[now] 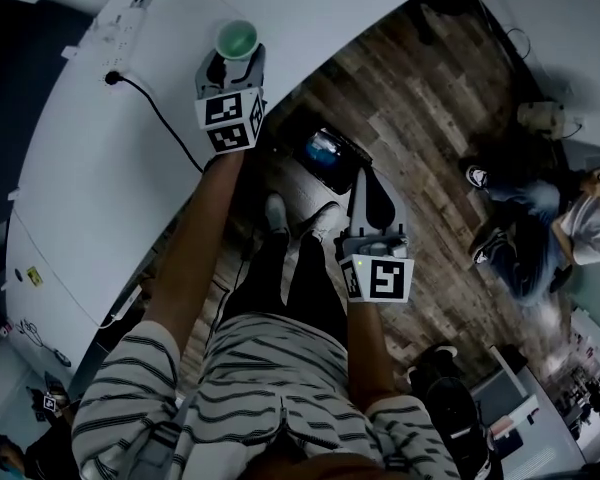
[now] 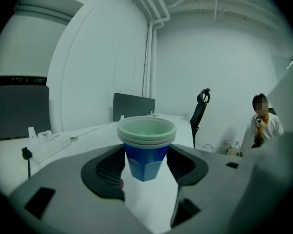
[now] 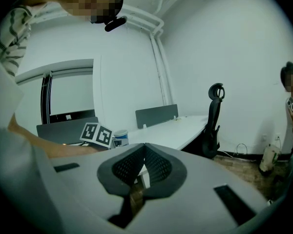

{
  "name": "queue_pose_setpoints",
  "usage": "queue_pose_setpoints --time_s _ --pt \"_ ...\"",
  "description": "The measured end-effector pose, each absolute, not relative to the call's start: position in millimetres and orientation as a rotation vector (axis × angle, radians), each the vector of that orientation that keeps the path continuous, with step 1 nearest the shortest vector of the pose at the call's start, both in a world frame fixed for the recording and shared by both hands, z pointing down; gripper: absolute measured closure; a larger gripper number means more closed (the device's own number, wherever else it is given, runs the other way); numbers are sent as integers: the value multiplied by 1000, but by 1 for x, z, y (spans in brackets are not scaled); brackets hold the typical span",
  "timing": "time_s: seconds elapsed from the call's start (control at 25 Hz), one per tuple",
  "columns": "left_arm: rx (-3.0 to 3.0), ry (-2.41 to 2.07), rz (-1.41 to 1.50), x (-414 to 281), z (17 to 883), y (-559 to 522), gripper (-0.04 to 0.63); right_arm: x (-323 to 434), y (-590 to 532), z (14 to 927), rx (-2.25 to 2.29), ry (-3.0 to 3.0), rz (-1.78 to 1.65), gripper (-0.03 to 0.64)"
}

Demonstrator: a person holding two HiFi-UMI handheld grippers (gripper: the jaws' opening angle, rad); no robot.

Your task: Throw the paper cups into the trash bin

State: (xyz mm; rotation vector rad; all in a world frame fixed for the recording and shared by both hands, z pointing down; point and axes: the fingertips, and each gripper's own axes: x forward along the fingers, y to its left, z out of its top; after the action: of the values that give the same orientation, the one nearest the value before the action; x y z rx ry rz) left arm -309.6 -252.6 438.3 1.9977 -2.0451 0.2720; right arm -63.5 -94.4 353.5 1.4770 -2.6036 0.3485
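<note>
1. Left gripper view: the left gripper's (image 2: pixel 146 156) jaws grip a nested stack of blue paper cups (image 2: pixel 146 133), upright and raised clear of the white table (image 2: pixel 83 133).
2. Right gripper view: the right gripper's (image 3: pixel 144 150) jaws are closed together, with nothing between them.
3. Head view: a dark bin (image 1: pixel 328 156) stands on the wooden floor beside the table's edge.

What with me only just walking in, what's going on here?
A person holds a gripper in each hand. The left gripper is clamped on a nested stack of blue paper cups, clear of the white desk. The right gripper is shut and empty, held lower over the wooden floor. The cups have not been thrown away yet.
</note>
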Motion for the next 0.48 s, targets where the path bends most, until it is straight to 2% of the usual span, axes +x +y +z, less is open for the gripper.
queue_pose_setpoints --time_s 0.48 --pt "2080 -2035 245 -273 382 -209 310 -43 -72 318 1510 -2641 319 607"
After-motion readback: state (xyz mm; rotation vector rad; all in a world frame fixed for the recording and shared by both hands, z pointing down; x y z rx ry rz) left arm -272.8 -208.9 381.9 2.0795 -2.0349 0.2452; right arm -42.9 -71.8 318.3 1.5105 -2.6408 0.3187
